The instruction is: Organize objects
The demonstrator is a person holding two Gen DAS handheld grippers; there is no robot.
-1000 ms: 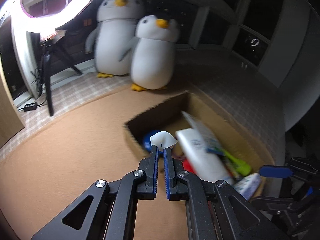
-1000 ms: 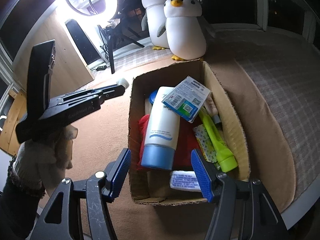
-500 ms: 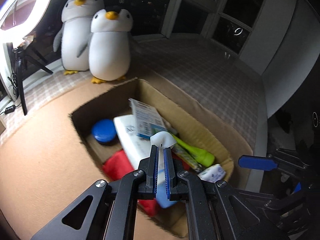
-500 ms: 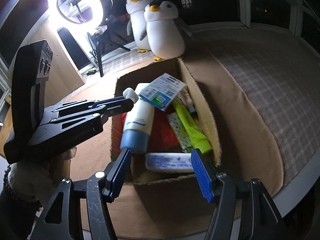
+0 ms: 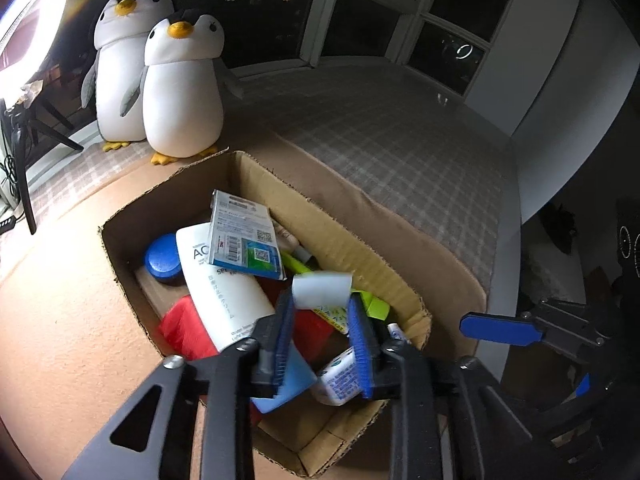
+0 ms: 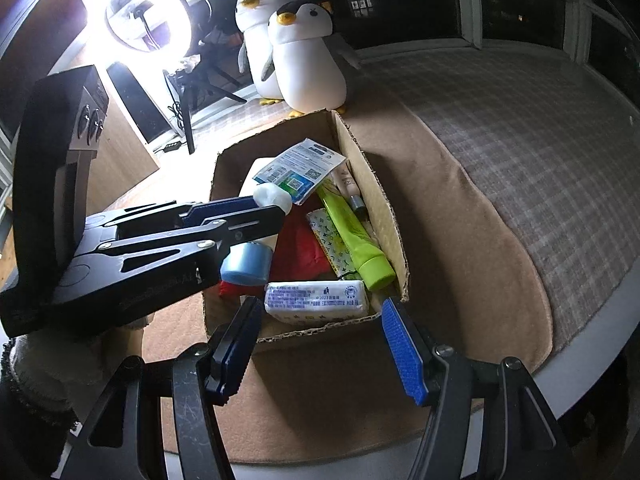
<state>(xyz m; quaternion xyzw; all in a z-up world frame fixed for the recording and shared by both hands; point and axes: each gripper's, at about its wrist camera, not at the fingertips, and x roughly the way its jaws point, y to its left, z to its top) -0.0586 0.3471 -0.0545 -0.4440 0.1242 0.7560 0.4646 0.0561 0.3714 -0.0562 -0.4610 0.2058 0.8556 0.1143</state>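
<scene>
- The ring light (image 6: pixel 146 16) glares at the far left, a bright circular hoop on a thin black tripod.
- Two plush penguins (image 5: pixel 182 88), soft, rounded and white-bellied with orange beaks, stand side by side just behind the box.
- The surface is a bed (image 5: pixel 400 136): a fuzzy tan blanket under the box, checked woven fabric to the right of it.
- The left gripper (image 5: pixel 322 312), black angular arms with ribbed blue pads, reaches over the box; its jaws have just been opening, and the small white cotton pad (image 5: pixel 322 290), soft and flattish, sits between the tips, which look loosened rather than pressing on it.
- The cardboard box (image 5: pixel 360 256), rectangular, open-topped with ragged corrugated edges, is crowded with things.
- Inside it, from the left: a round blue lid (image 5: pixel 162 258), a smooth white plastic tube (image 5: pixel 220 288) with a pale blue cap, red cloth (image 5: pixel 184 330) bunched beneath it, and a flat printed card packet (image 5: pixel 244 238) lying on top.
- Further right a glossy lime-green tube (image 6: pixel 354 234) runs along the right wall, a patterned flat sachet (image 6: pixel 330 242) beside it.
- A white wrapped tissue pack (image 6: pixel 316 300), soft-cornered with blue print, lies across the near end.
- The right gripper (image 6: pixel 320 354) hangs before the near wall of the box, its blue pads standing well apart with nothing between them.
</scene>
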